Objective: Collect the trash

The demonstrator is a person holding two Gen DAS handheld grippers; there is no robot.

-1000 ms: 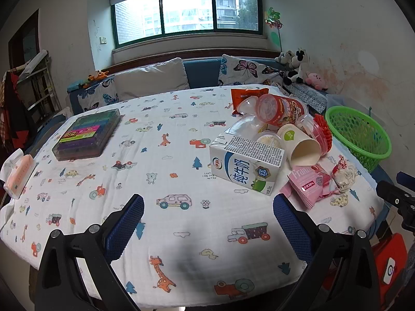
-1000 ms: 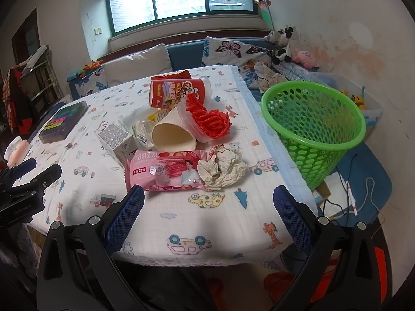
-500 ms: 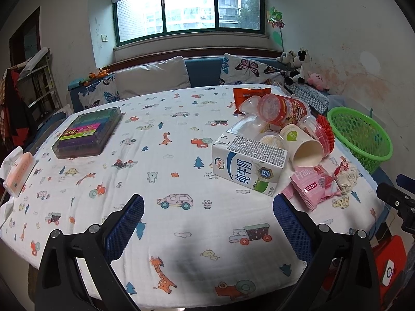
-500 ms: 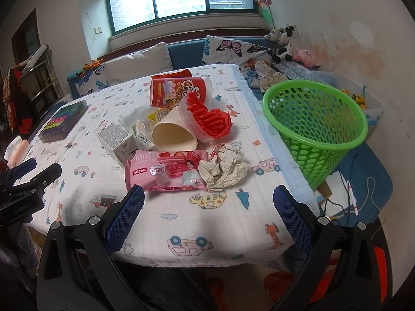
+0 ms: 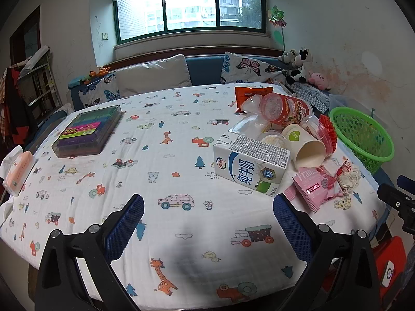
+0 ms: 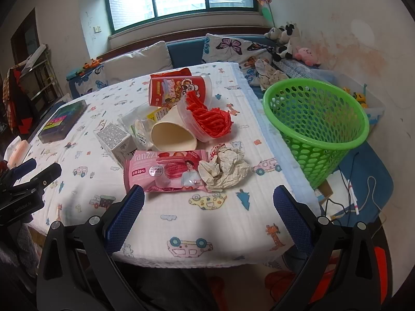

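Two grippers hang wide apart and empty over the near edge of a table (image 5: 181,155) spread with a cartoon-print cloth. We hold the left gripper (image 5: 208,229) above the middle of that edge, its blue pads facing a milk carton (image 5: 250,165) that lies on its side toward the right edge. Our right gripper (image 6: 208,219) hovers at the near right corner, just short of a pink snack wrapper (image 6: 166,172) and a ball of crumpled paper (image 6: 224,168) that touches the wrapper's right end.

Behind these, the trash crowds together along the right side of the table: a paper cup (image 6: 172,134) tipped over with its mouth toward us, a clear plastic tub of red shreds (image 6: 207,119) leaning against it, a red snack canister (image 6: 179,90) lying on its side, and an orange packet (image 5: 253,93) at the far end of the heap. Clear plastic pieces (image 5: 246,127) sit among them, though we cannot tell their exact shapes.

Off the table's right edge stands a green mesh basket (image 6: 316,127), its rim near the level of the tabletop. Toward the left edge rest a clear case of coloured items (image 5: 88,132) and, at the near left corner, a pink tissue pack (image 5: 19,168). Each gripper shows at the margin of the other's view.
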